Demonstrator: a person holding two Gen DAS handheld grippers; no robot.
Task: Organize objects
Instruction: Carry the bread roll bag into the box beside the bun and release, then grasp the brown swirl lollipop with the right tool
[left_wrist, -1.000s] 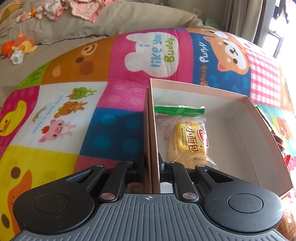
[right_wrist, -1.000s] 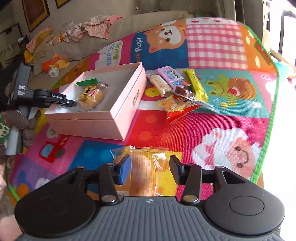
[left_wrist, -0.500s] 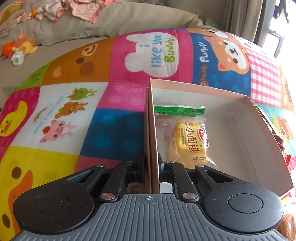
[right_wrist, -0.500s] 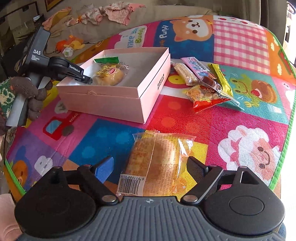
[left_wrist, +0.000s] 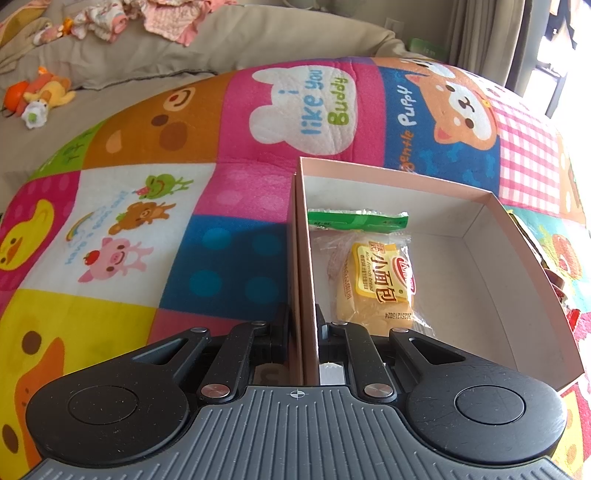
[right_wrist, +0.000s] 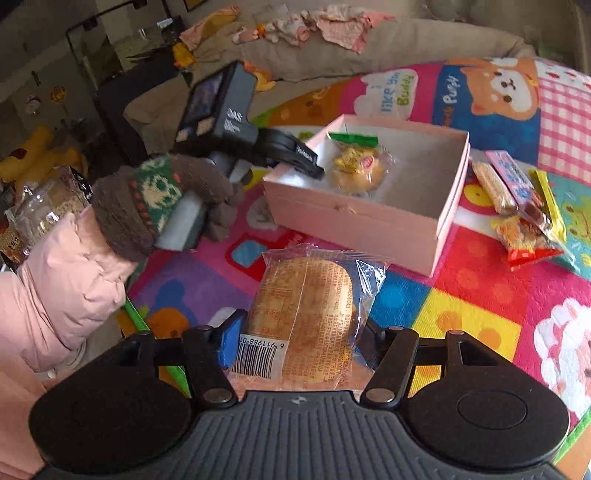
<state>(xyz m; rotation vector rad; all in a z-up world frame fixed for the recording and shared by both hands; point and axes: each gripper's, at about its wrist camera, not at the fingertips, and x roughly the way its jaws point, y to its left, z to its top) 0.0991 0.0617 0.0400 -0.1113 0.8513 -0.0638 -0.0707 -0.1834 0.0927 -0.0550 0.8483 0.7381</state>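
Note:
A pink box (left_wrist: 476, 210) sits open on the colourful play mat. Inside lie a bread packet (left_wrist: 373, 284) and a green wrapper (left_wrist: 354, 221). My left gripper (left_wrist: 303, 332) is shut on the box's near wall, one finger inside and one outside. In the right wrist view the box (right_wrist: 354, 218) is ahead with the left gripper (right_wrist: 314, 170) clamped on its left edge. My right gripper (right_wrist: 299, 336) is shut on a second bread packet (right_wrist: 310, 314), held above the mat, barcode side up.
Several snack packets (right_wrist: 521, 206) lie on the mat right of the box. A sofa with baby clothes (right_wrist: 325, 26) and toys (left_wrist: 37, 96) is behind. The gloved hand (right_wrist: 159, 206) holds the left gripper's handle.
My right gripper closed on the bread packet and lifted it off the mat, swinging left toward the box. The left gripper kept still on the box wall.

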